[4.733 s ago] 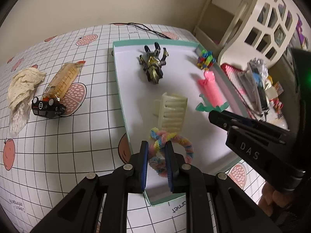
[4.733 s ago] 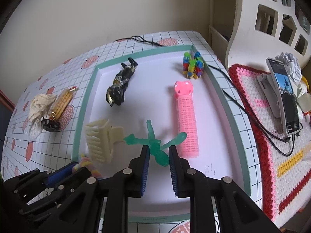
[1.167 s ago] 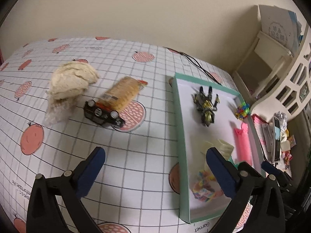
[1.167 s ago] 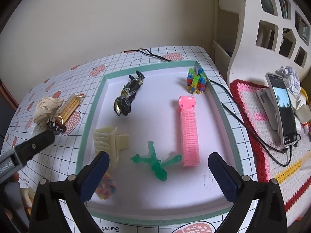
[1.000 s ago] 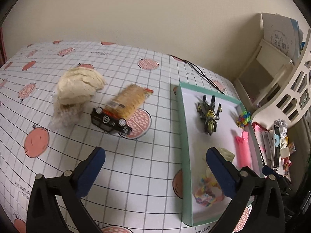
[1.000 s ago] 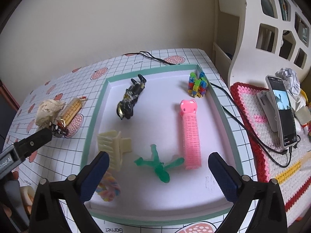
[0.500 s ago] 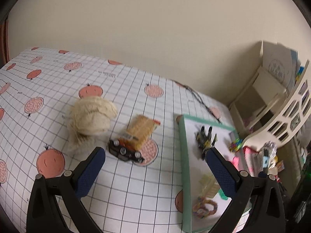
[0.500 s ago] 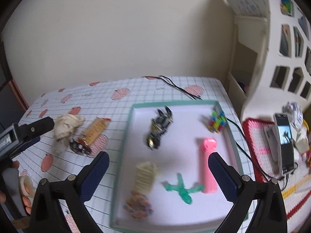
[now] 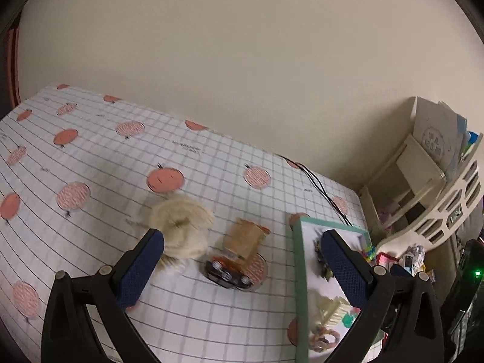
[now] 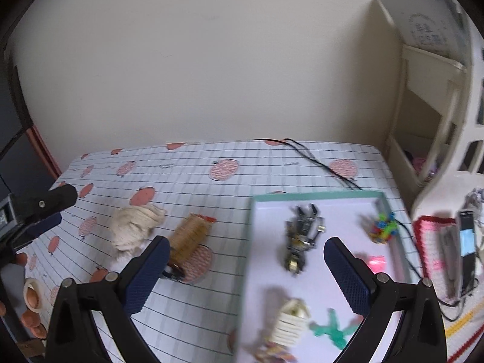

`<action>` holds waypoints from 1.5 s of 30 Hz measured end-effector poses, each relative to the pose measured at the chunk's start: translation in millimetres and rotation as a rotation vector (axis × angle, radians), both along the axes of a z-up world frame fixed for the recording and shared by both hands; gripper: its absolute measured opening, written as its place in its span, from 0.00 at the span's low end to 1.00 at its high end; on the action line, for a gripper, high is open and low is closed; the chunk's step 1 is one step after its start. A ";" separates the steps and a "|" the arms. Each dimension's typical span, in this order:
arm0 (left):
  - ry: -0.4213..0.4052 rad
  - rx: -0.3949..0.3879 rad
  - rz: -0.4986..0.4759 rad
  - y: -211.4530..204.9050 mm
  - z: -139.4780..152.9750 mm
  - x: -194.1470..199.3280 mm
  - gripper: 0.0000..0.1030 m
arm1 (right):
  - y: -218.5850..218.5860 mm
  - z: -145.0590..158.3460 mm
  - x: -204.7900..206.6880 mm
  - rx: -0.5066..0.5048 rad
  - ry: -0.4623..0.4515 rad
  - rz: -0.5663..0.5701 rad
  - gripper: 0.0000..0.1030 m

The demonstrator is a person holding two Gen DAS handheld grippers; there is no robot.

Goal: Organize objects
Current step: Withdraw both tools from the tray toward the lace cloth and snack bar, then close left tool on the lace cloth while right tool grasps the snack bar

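Claw, left: fingers spread wide, nothing between them; raised high above the counter, having pulled up and back from the tray within the last second or so
Claw, right: likewise spread wide and empty; also lifted well clear of the tray, view blurred by the motion
Tray: green-rimmed, white floor; now holds the dark robot figure, cream hair clip, green toy, pink roller, colourful block cluster and the pastel loop near its front edge
What changed: a few seconds ago the left claw was clamped on the pastel loop and the right on the green toy; both now lie released in the tray
Still outside: cream cloth bundle, snack packet and dark toy car, close together on the counter left of the tray
Reading: two placements look done; the three loose items seem the likely next targets, and the left claw faces them
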State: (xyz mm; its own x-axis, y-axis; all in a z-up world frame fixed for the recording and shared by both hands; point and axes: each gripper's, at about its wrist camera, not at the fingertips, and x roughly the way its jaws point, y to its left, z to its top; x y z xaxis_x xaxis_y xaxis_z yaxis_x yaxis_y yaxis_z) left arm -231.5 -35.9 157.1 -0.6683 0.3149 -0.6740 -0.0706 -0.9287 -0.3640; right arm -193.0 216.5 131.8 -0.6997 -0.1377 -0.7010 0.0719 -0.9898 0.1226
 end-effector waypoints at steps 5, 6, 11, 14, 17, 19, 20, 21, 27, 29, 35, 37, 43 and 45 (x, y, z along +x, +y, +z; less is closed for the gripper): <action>-0.032 -0.004 0.043 -24.2 -5.7 -17.7 1.00 | -28.7 -9.4 -12.6 0.020 -0.012 0.054 1.00; -0.042 -0.007 0.052 -28.2 -8.9 -22.1 1.00 | -34.2 -12.0 -15.0 0.028 -0.015 0.065 1.00; -0.081 -0.009 0.066 -42.1 -25.6 -40.3 1.00 | -55.4 -29.3 -33.7 0.021 -0.050 0.095 1.00; -0.104 -0.024 0.068 -45.9 -35.6 -49.5 1.00 | -66.8 -40.0 -45.0 0.010 -0.078 0.100 1.00; -0.122 -0.054 0.061 -46.9 -44.1 -55.3 1.00 | -77.4 -52.3 -53.9 0.008 -0.099 0.116 1.00; -0.136 -0.058 0.057 -48.0 -48.9 -59.3 1.00 | -84.3 -61.5 -58.8 0.017 -0.114 0.122 1.00; -0.139 -0.057 0.059 -48.6 -50.5 -60.7 1.00 | -86.8 -65.7 -61.1 0.021 -0.120 0.123 1.00; -0.143 -0.055 0.062 -49.0 -53.8 -63.4 1.00 | -89.4 -70.7 -63.4 0.026 -0.130 0.125 1.00; -0.169 -0.066 0.054 -40.7 -74.5 -76.4 1.00 | -95.0 -91.4 -77.9 0.007 -0.171 0.119 1.00; -0.171 -0.073 0.047 -36.7 -79.9 -80.5 1.00 | -97.0 -98.4 -81.6 0.006 -0.183 0.119 0.99; -0.180 -0.109 0.034 -25.7 -94.2 -88.2 0.94 | -100.7 -111.9 -89.8 0.004 -0.209 0.110 0.97; -0.191 -0.113 0.032 -23.7 -100.1 -89.5 0.92 | -102.4 -114.8 -91.8 0.025 -0.213 0.103 0.95; -0.206 -0.142 0.016 -14.5 -110.2 -91.3 0.82 | -100.5 -119.2 -94.3 0.028 -0.227 0.096 0.84; -0.207 -0.149 0.014 -13.3 -111.5 -92.2 0.77 | -99.6 -119.6 -94.0 0.028 -0.229 0.093 0.80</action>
State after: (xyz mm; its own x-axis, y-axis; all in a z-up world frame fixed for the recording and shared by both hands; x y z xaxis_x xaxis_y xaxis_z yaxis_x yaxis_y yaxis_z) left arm -323.7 -49.1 45.6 -0.5147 0.1937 -0.8352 0.0047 -0.9735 -0.2286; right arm -287.0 116.9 12.2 -0.5078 -0.1718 -0.8442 0.1362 -0.9836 0.1182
